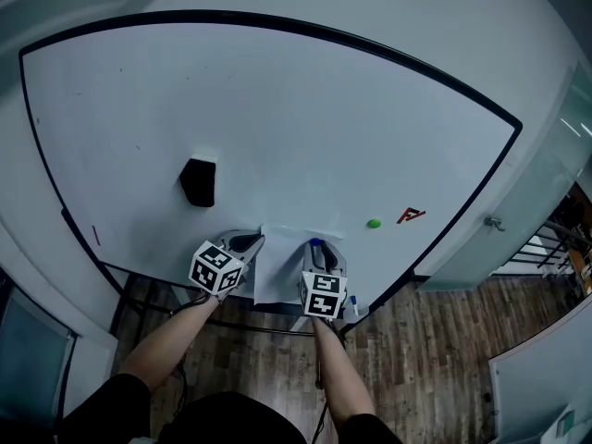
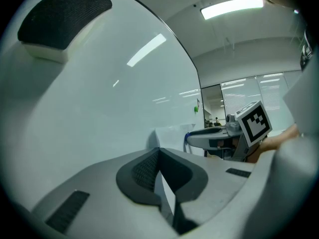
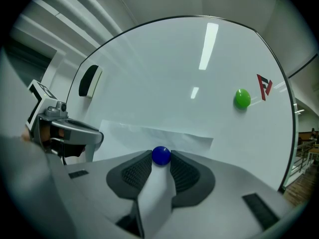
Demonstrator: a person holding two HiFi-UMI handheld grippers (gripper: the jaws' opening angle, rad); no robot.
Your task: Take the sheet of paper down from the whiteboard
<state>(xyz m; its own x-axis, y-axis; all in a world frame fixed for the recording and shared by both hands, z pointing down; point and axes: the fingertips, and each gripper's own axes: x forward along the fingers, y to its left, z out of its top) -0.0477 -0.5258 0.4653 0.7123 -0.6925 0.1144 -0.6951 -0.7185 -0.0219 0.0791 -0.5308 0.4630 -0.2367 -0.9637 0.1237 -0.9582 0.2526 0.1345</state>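
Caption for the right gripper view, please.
Right gripper pinches the blue magnet pinning the sheet of paper to the whiteboard.

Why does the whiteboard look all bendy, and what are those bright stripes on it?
Head view: the wide lens bows the whiteboard into curves. Left gripper view: ceiling lights reflect as glare streaks on the glossy board. Right gripper view: the same glare, two streaks.

On whiteboard [image 1: 277,109], sheet of paper [image 1: 289,271] low, magnet [image 1: 316,243] on it; eraser [image 1: 198,181] upper-left.
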